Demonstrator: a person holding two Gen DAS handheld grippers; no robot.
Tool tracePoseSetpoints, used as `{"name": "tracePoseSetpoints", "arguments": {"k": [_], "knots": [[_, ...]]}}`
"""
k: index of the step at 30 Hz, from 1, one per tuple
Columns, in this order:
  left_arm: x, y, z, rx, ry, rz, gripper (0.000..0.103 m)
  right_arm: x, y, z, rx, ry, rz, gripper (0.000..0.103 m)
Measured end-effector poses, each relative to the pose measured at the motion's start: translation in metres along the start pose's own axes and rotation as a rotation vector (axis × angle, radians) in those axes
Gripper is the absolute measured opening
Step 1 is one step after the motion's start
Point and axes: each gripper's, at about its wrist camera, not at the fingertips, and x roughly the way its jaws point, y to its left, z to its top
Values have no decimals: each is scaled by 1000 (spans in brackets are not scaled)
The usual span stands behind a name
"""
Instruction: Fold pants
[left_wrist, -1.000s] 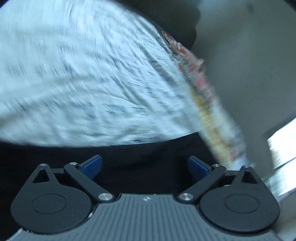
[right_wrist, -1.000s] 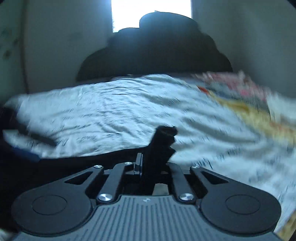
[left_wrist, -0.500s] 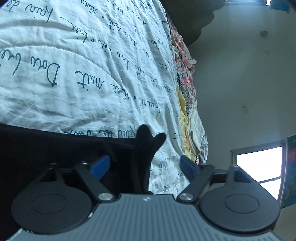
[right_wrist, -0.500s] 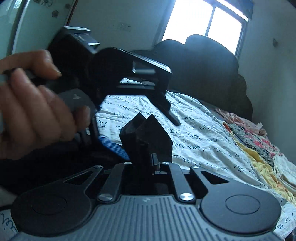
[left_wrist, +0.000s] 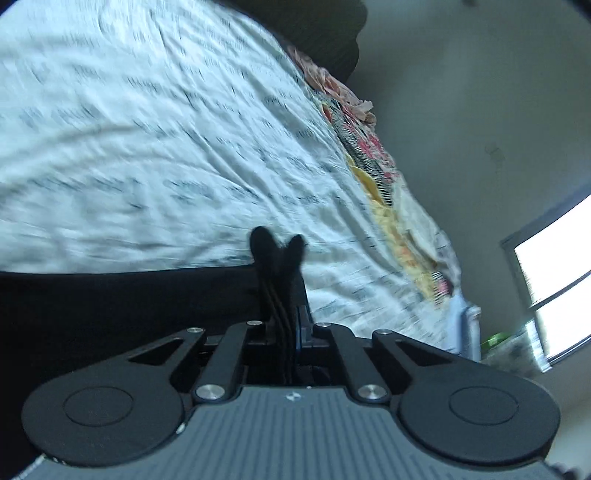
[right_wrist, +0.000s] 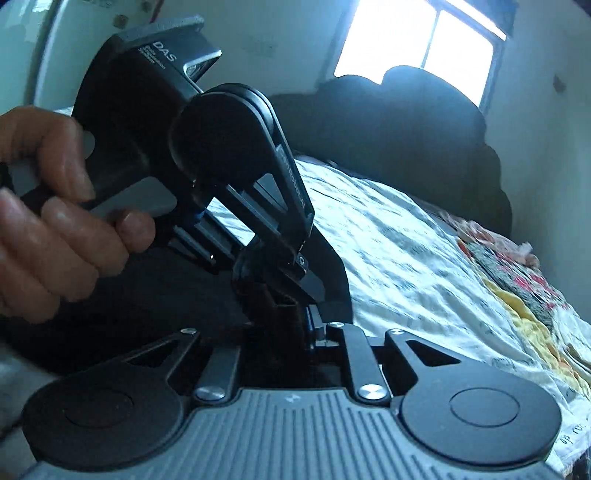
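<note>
Over the printed bedsheet (left_wrist: 177, 140), left hand-held gripper (left_wrist: 282, 295) and right hand-held gripper (right_wrist: 291, 314) both pinching black pants (left_wrist: 110, 306).

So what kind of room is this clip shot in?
Most likely a bedroom: a bed with a white script-printed cotton sheet, a dark scalloped headboard under a bright window, and floral bedding along the wall.

Both grippers are clamped tight, the left gripper (left_wrist: 282, 295) tilted just ahead of the right gripper (right_wrist: 291, 314), its handle wrapped in the left hand (right_wrist: 48, 206).
</note>
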Motion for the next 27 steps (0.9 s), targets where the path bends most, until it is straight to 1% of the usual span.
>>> {"name": "tracePoseSetpoints", "arguments": {"k": [4, 8, 10, 15, 19, 27], "knots": [[-37, 12, -16, 82, -14, 111, 10, -6, 23, 9, -10, -29, 81, 14], [-71, 23, -28, 175, -37, 228, 11, -6, 49, 17, -14, -38, 193, 14], [-84, 29, -31, 207, -43, 270, 11, -5, 63, 20, -31, -42, 239, 14], [-113, 43, -42, 244, -72, 307, 11, -1, 89, 29, -69, -32, 327, 14], [-131, 58, -45, 234, -96, 326, 11, 7, 100, 39, -123, -18, 373, 14], [-164, 78, -49, 229, -140, 395, 11, 24, 120, 54, -199, -42, 461, 14]]}}
